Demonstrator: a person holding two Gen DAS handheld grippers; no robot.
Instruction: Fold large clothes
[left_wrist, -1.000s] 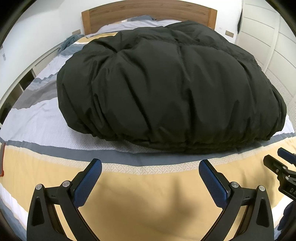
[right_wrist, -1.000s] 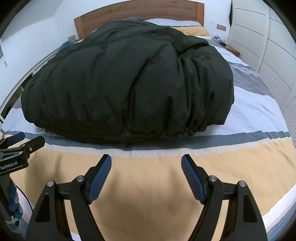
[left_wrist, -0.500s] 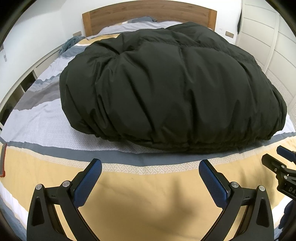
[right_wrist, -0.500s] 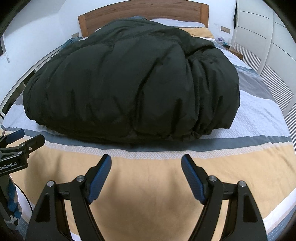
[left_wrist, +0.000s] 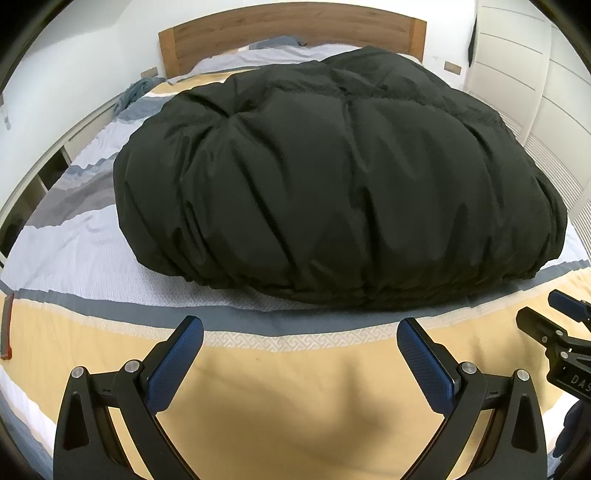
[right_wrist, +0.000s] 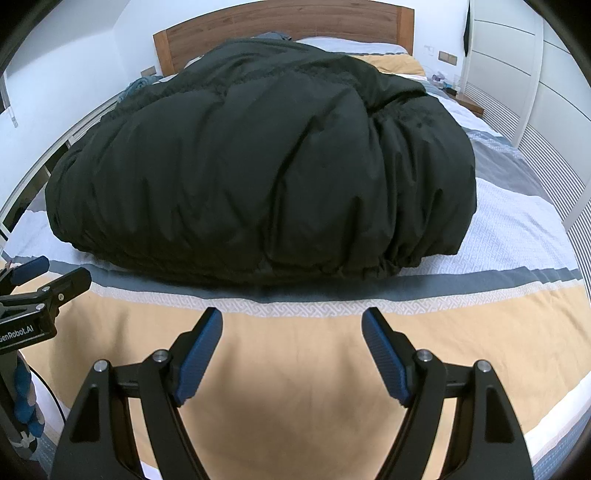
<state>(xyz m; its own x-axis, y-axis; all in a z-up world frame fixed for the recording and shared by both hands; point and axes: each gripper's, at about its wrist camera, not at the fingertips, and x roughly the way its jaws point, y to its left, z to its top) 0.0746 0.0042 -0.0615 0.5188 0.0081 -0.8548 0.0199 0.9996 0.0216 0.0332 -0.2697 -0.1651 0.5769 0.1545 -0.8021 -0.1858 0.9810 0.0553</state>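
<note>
Behind both wide, empty grippers, left (left_wrist: 300, 334) and right (right_wrist: 291, 325), the puffy black coat (left_wrist: 332, 177) hides its sleeves.

Place: home bedroom
Evidence: striped-cover bed (left_wrist: 110, 295), brown wooden headboard (left_wrist: 288, 33), white panelled wardrobe doors (right_wrist: 517, 55)

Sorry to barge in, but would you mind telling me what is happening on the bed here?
A person holds two grippers over a bed to fold a large black puffy jacket. The left gripper and the right gripper both have their jaws open and empty, short of the jacket's near hem. The jacket lies in a rumpled heap, not yet gripped.
</note>
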